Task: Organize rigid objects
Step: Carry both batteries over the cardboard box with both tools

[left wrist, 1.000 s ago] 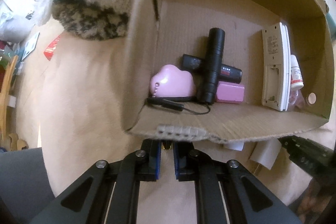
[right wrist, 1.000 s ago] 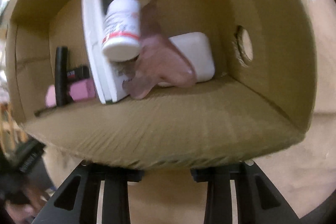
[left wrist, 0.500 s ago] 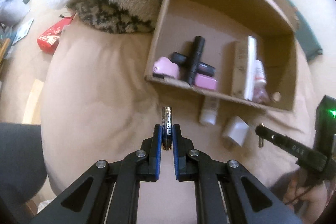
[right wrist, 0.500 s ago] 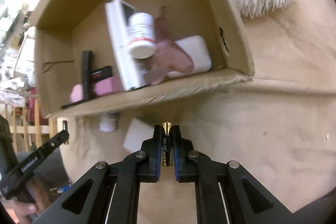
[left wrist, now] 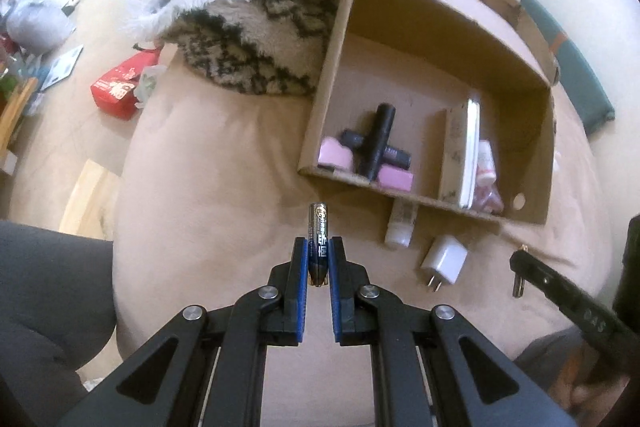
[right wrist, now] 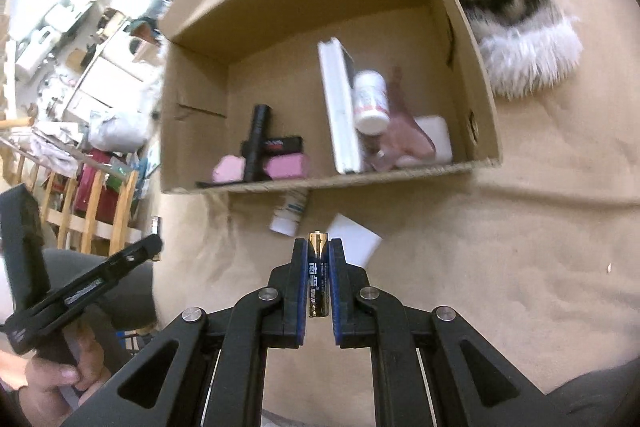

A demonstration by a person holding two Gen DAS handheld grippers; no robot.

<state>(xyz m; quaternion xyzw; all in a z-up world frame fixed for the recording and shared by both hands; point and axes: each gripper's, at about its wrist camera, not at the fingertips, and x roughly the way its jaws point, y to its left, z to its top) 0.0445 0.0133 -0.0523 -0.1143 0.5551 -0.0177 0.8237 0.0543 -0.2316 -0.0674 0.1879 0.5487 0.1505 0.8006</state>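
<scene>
My left gripper (left wrist: pixel 318 247) is shut on a dark battery (left wrist: pixel 318 227) that sticks out past the fingertips, held above the beige cushion short of the cardboard box (left wrist: pixel 424 201). My right gripper (right wrist: pixel 318 247) is shut on another battery (right wrist: pixel 317 279), also short of the box (right wrist: pixel 360 179). The box holds a black torch (left wrist: pixel 376 139), pink items (left wrist: pixel 335 155), a white remote (left wrist: pixel 470 155) and a white bottle (right wrist: pixel 370 99). In front of the box lie a white tube (left wrist: pixel 401 223) and a white plug (left wrist: pixel 443 261).
A furry patterned cushion (left wrist: pixel 248 27) leans on the box's left side. A red packet (left wrist: pixel 120 87) and clutter lie on the floor to the left. The right gripper shows at the lower right of the left wrist view (left wrist: pixel 560 291). A wooden rail (right wrist: pixel 92 207) stands at the left.
Both grippers have pulled back and up from the box's front edge, each holding its battery. The box and the items before it now show in full.
</scene>
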